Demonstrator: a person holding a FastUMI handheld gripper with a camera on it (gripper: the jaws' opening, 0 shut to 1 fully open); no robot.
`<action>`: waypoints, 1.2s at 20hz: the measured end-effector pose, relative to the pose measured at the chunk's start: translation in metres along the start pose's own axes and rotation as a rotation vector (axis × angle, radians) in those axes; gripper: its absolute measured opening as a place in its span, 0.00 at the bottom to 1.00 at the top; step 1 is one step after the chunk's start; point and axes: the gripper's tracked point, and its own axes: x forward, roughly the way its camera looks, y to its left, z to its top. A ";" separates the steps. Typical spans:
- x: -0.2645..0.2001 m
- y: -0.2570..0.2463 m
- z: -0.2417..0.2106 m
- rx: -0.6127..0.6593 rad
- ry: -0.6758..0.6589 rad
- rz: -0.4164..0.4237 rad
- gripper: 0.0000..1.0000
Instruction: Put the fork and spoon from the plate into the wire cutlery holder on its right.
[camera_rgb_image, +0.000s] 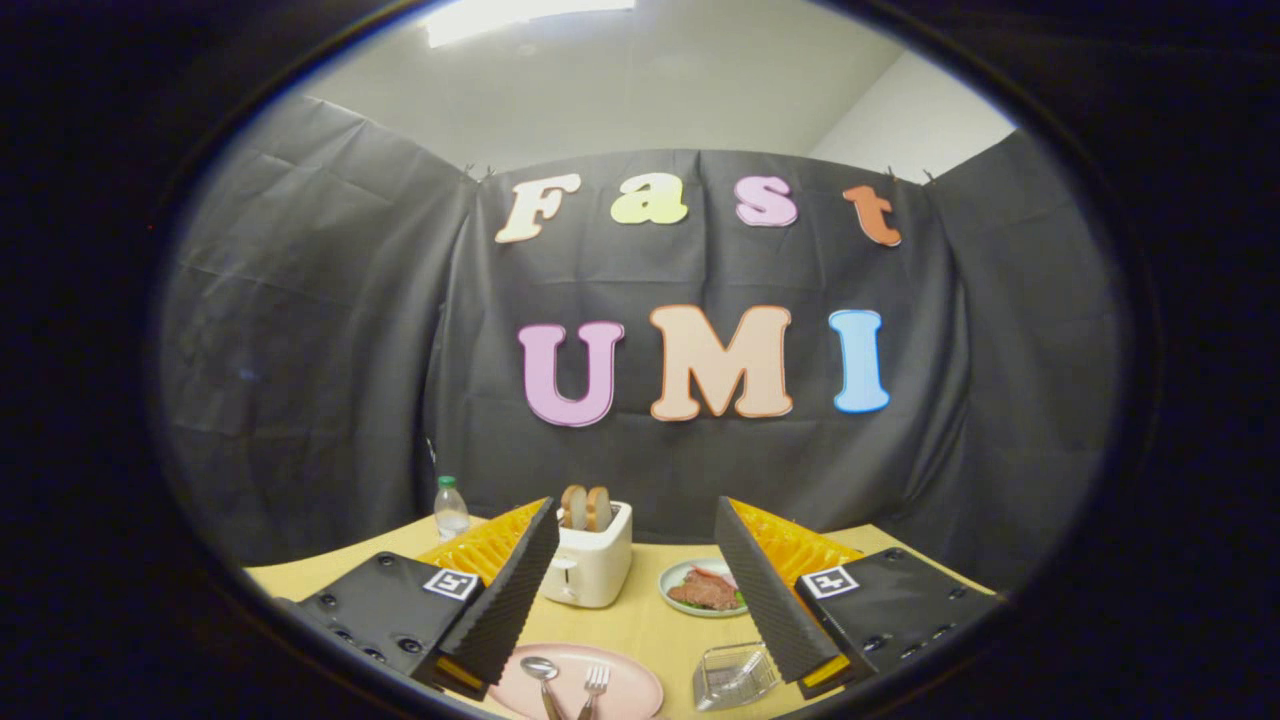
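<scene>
A pink plate (620, 683) lies on the wooden table low between my fingers. On it a spoon (541, 672) and a fork (596, 684) rest side by side, spoon on the left, heads pointing away from me. The wire cutlery holder (735, 675) stands just right of the plate, close to my right finger, and looks empty. My gripper (638, 590) is open, its two black ridged fingers spread wide above the plate, touching nothing.
A white toaster (592, 562) with two bread slices stands beyond the plate, next to my left finger. A small plate of food (705, 590) sits right of it. A water bottle (451, 510) stands at the table's far left, by the black cloth wall.
</scene>
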 end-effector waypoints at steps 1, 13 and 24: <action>-0.001 0.003 -0.011 -0.002 0.024 0.013 1.00; -0.005 0.016 -0.162 -0.068 0.424 0.108 1.00; -0.034 0.021 -0.271 -0.198 0.738 0.149 1.00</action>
